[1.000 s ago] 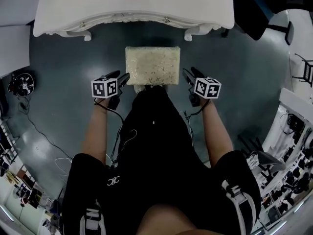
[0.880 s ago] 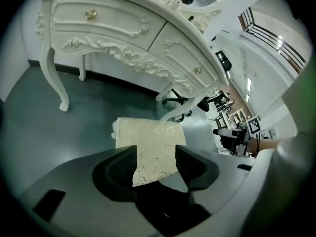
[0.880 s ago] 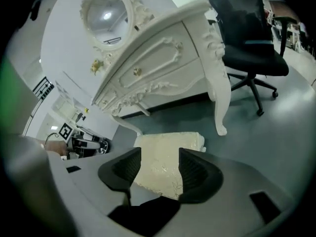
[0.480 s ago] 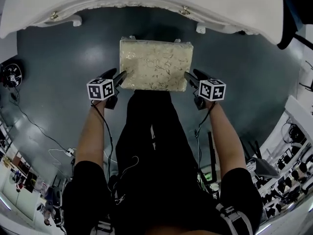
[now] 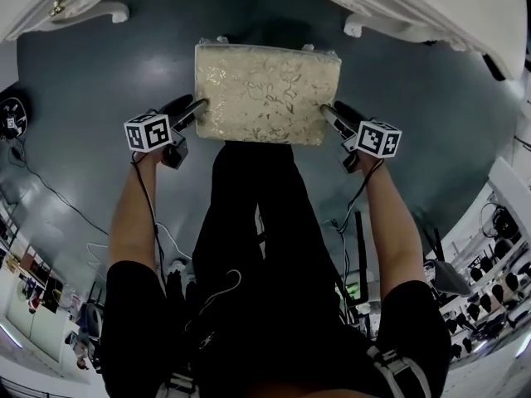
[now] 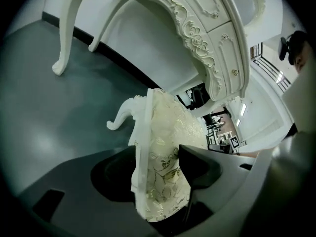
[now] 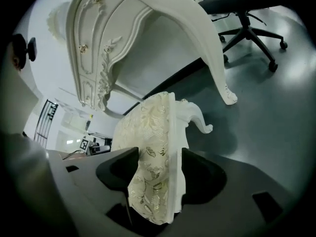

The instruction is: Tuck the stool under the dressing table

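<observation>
The stool point(image 5: 265, 89), with a cream floral cushion on a white carved frame, stands on the dark floor just before the white dressing table point(image 5: 415, 7). My left gripper point(image 5: 197, 110) is at the seat's left edge and my right gripper point(image 5: 329, 114) at its right edge. In the left gripper view the seat edge point(image 6: 165, 127) lies between the jaws of the left gripper point(image 6: 158, 174). The right gripper view shows the same for the seat edge point(image 7: 148, 122) and the right gripper point(image 7: 158, 174). Both pairs of jaws have just been opening and stand wide round the seat, with no clear squeeze.
The table's carved front point(image 6: 197, 38) and curved legs point(image 7: 217, 68) rise close behind the stool. A black office chair point(image 7: 247, 14) stands to the right of the table. Cables point(image 5: 50, 197) trail on the floor at left, and cluttered shelves point(image 5: 498, 288) line the right.
Both grippers have dropped from above the stool's near corners to its side edges. The seat now sits between each pair of jaws. The head has leaned closer to the table.
</observation>
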